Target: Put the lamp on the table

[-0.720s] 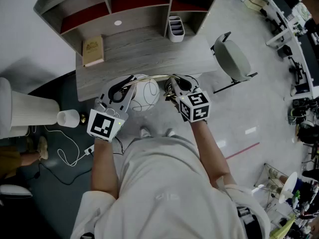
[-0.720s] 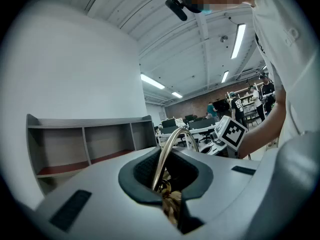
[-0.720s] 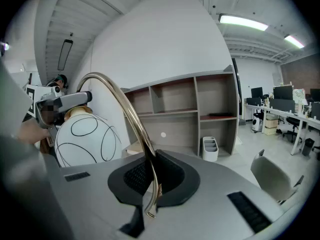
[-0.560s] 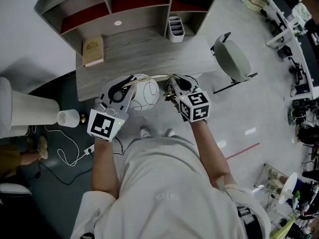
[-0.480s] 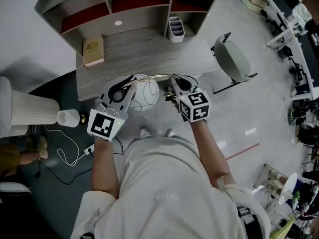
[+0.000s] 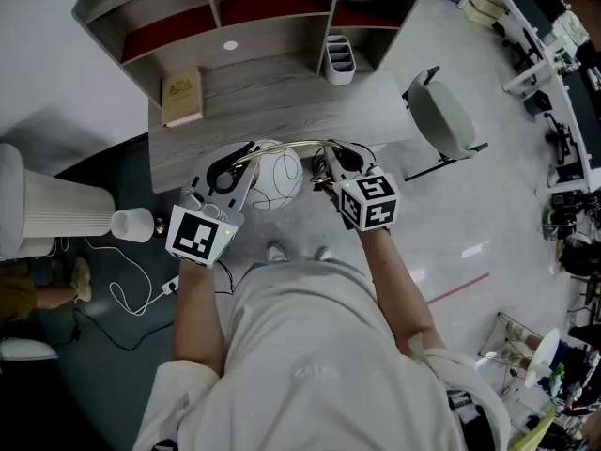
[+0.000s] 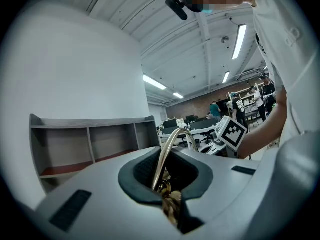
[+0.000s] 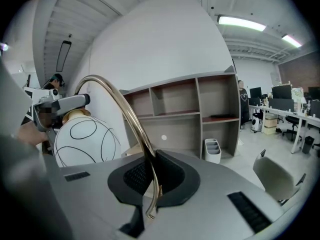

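Note:
The lamp has a white globe [image 6: 279, 177] with thin black lines and a curved brass arm [image 6: 293, 145]. I hold it in the air just in front of the wooden table [image 6: 282, 101]. My left gripper [image 6: 228, 175] is shut on the brass arm [image 7: 167, 149] at the globe's end. My right gripper [image 6: 331, 169] is shut on the arm's other end [image 8: 122, 111]. The right gripper view shows the globe [image 8: 85, 141] to the left, with the left gripper [image 8: 60, 104] above it. The lamp's base is hidden.
On the table lie a book [image 6: 181, 97] at the left and a white pen holder [image 6: 339, 57] at the back right, under shelves [image 6: 216, 12]. A grey chair [image 6: 443, 120] stands to the right. A white cylinder [image 6: 131, 224] and cables lie on the floor at the left.
The table and shelves have shifted slightly right and down in the head view. Both grippers and the lamp keep the same pose.

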`<state>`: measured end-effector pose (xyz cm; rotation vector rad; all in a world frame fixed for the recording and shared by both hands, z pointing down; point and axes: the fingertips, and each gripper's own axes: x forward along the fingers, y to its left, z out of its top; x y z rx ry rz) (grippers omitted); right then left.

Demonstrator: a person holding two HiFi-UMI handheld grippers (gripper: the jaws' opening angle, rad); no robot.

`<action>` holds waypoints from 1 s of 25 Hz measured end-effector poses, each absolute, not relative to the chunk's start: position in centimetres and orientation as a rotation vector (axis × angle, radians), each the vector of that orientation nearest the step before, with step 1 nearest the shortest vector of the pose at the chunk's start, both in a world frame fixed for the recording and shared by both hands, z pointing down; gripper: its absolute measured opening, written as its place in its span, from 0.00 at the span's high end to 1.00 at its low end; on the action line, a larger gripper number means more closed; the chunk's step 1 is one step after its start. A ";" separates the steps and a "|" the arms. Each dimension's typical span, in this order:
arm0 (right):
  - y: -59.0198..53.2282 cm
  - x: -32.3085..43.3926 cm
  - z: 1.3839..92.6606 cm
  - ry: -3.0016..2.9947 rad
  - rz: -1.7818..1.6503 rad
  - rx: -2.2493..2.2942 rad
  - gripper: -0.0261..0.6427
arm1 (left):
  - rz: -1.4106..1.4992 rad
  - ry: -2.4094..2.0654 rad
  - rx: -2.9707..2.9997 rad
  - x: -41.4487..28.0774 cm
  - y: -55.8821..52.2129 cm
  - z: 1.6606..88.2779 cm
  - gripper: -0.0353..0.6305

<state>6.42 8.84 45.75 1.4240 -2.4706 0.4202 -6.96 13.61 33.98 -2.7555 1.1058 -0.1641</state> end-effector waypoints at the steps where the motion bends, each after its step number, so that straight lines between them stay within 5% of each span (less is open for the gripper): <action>1: 8.5 5.9 45.7 -2.468 0.415 1.428 0.92 | -0.158 1.105 -2.755 -7.6 13.3 34.0 0.89; 25: -7.4 2.4 46.1 -2.500 0.389 1.318 0.92 | -0.140 1.252 -2.728 -10.9 -0.9 35.0 0.89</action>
